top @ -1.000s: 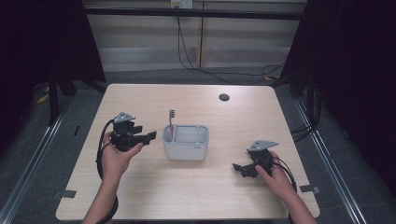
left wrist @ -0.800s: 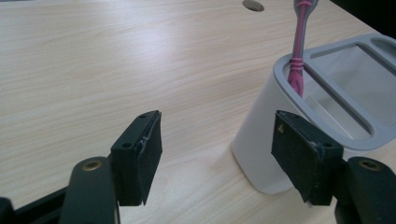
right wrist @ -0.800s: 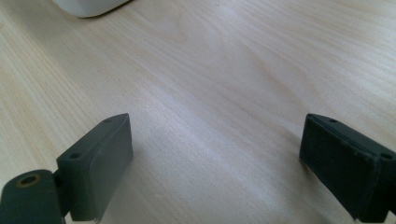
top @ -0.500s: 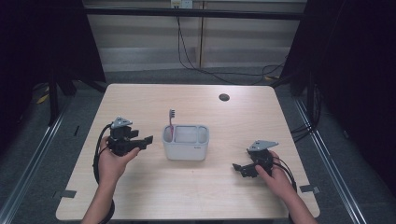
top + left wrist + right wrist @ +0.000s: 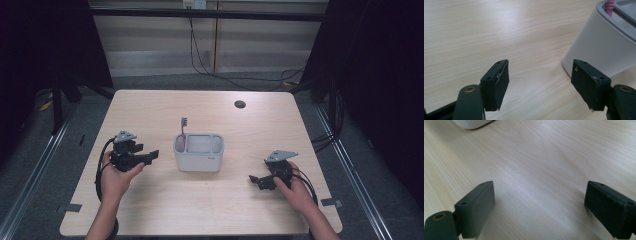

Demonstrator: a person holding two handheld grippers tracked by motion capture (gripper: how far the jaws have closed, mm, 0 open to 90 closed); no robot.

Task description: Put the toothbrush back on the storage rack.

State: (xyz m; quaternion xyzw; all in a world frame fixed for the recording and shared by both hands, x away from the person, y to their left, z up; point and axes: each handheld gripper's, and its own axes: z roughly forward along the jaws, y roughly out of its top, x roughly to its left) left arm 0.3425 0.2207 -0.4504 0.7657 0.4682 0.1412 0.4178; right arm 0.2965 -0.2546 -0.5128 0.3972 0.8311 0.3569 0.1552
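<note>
A white holder (image 5: 198, 152) with compartments stands at the middle of the wooden table (image 5: 150, 110). A pink toothbrush (image 5: 183, 131) stands upright in its left compartment. My left gripper (image 5: 151, 155) is held just left of the holder, open and empty, jaws pointing at it. In the left gripper view the holder (image 5: 604, 47) sits at upper right, the toothbrush handle (image 5: 609, 5) at its rim, and the left gripper (image 5: 540, 86) has bare wood between its jaws. My right gripper (image 5: 256, 181) rests low on the table right of the holder, open and empty; the right gripper (image 5: 539, 207) spans bare wood.
A small dark round hole (image 5: 240, 104) is near the table's far edge. Cables (image 5: 210, 65) hang behind the table. The holder's bottom edge (image 5: 471, 123) shows at the top left of the right gripper view.
The left hand and gripper have drawn back a little toward the near side and left. The right gripper has not moved.
</note>
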